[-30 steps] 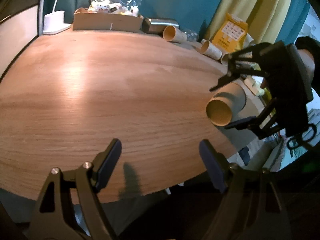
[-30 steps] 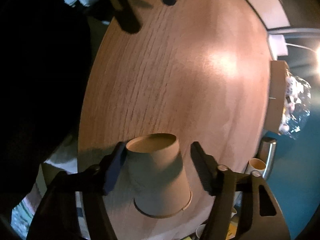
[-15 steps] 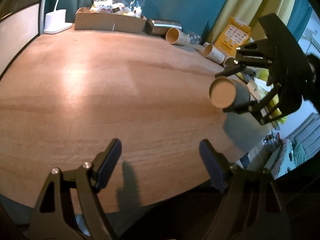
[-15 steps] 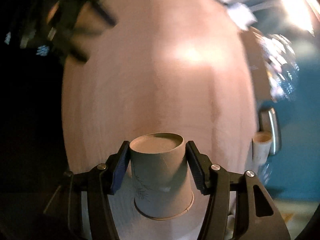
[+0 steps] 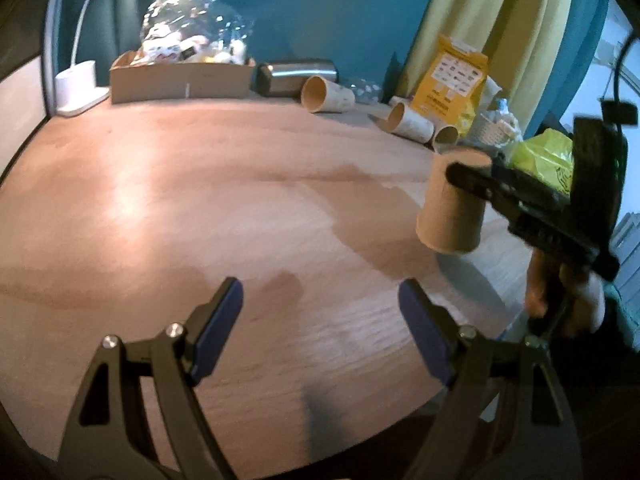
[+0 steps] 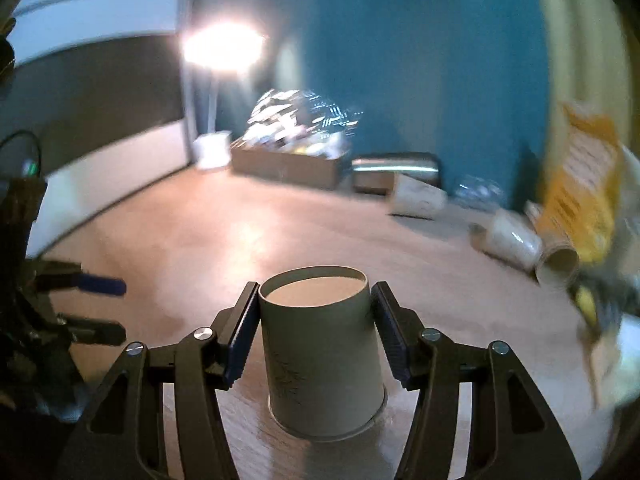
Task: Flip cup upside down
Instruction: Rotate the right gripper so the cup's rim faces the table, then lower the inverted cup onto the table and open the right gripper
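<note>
Paper cup (image 6: 323,354) sits inverted, rim down and base up, near the table's (image 5: 168,216) right edge; whether the rim touches the wood or hangs just above it cannot be told. Right gripper (image 6: 316,336) is clamped on the cup, one blue pad (image 6: 241,336) pressed to each side of its upper wall. In the left wrist view the same cup (image 5: 452,204) shows with the right gripper (image 5: 476,180) reaching in from the right. Left gripper (image 5: 320,332) hovers over the near table edge, jaws spread wide, nothing between them. Containers along the back: cardboard box (image 5: 180,80) holding a crinkled clear plastic bag (image 5: 196,34) of small items, contents too blurred to name; a metal canister (image 5: 296,74) lying on its side; three more paper cups on their sides, the nearest to the canister (image 5: 326,94), a middle one (image 5: 410,122) and a third (image 5: 446,140), open mouths showing nothing inside. Yellow printed pouch (image 5: 454,80) stands behind them. White lamp base (image 5: 78,88) at back left
</note>
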A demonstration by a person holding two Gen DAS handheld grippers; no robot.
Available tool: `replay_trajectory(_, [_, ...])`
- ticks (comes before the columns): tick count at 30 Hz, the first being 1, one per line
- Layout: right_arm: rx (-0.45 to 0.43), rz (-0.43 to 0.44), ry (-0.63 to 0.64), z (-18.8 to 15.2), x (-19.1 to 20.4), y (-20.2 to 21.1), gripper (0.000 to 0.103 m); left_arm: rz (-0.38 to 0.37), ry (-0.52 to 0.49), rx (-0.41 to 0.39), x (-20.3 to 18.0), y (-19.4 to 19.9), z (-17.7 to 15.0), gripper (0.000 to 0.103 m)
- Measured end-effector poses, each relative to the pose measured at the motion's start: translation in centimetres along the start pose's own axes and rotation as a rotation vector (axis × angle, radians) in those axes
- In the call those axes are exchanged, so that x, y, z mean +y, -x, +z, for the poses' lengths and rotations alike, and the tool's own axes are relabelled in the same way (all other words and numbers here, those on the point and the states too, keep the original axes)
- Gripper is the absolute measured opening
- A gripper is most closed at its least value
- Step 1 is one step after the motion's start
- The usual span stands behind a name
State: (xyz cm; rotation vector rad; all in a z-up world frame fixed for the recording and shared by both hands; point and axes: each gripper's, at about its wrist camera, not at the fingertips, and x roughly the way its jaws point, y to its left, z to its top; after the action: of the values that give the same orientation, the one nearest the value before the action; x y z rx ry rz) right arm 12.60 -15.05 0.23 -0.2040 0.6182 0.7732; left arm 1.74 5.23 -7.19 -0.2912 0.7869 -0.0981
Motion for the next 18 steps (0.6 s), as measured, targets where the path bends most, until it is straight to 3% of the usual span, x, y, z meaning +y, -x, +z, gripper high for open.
replay_trajectory(3, [-0.057, -0.022, -0.101, -1.5, -1.3, 1.1, 0.059, 0.006, -0.028, -0.006, -1.3, -0.7, 0.7, 0.081])
replay_trajectory(12, [-0.153, -0.096, -0.198, -6.1, -2.1, 3.5, 0.060, 0.023, -0.077, -0.019, -3.8, -1.7, 1.2, 0.082])
replay_trajectory(18, [-0.151, -0.105, -0.203, -7.3, -2.1, 4.3, 0.060, 0.015, -0.087, -0.010, -4.9, -2.3, 0.9, 0.082])
